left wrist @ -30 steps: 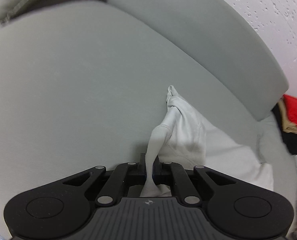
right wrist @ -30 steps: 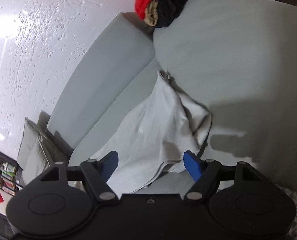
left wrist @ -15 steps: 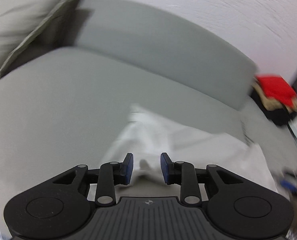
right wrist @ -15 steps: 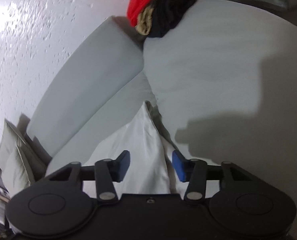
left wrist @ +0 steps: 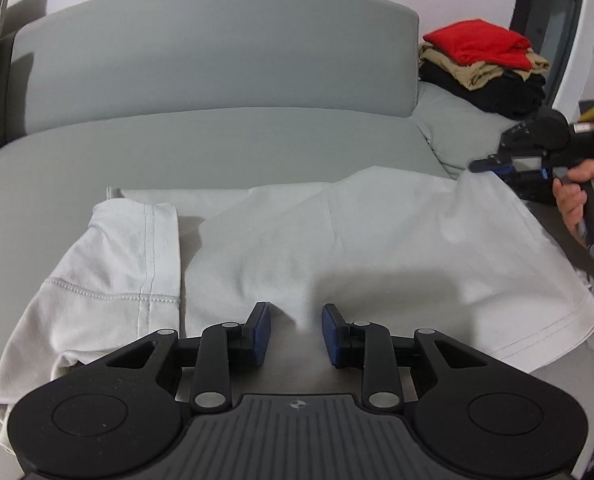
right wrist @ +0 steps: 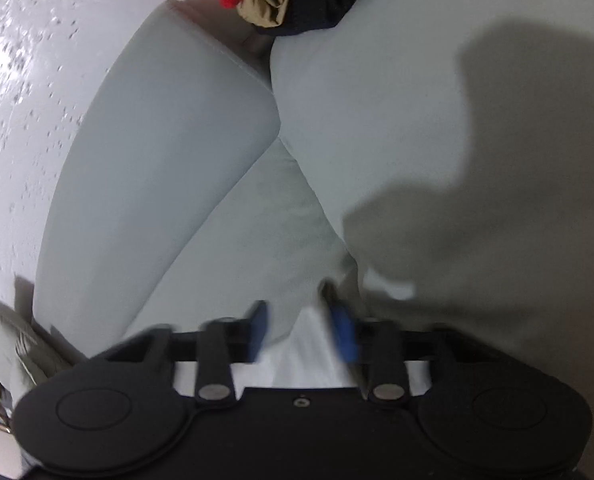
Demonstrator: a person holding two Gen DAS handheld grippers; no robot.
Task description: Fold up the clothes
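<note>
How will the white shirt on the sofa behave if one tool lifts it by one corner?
The white shirt probably hangs limp: it already wrinkles and its sleeve lies folded over. It looks thin, so likely light. On the soft sofa it may drag rather than slide cleanly.

- Setting: a home living room.
- Grey upholstered sofa [left wrist: 217, 60] with backrest and seat cushions, against a textured white wall [right wrist: 13, 80].
- Folded clothes stack [left wrist: 485, 64] at the sofa's right end.
- Throw pillow [right wrist: 13, 344] at its left end.
</note>
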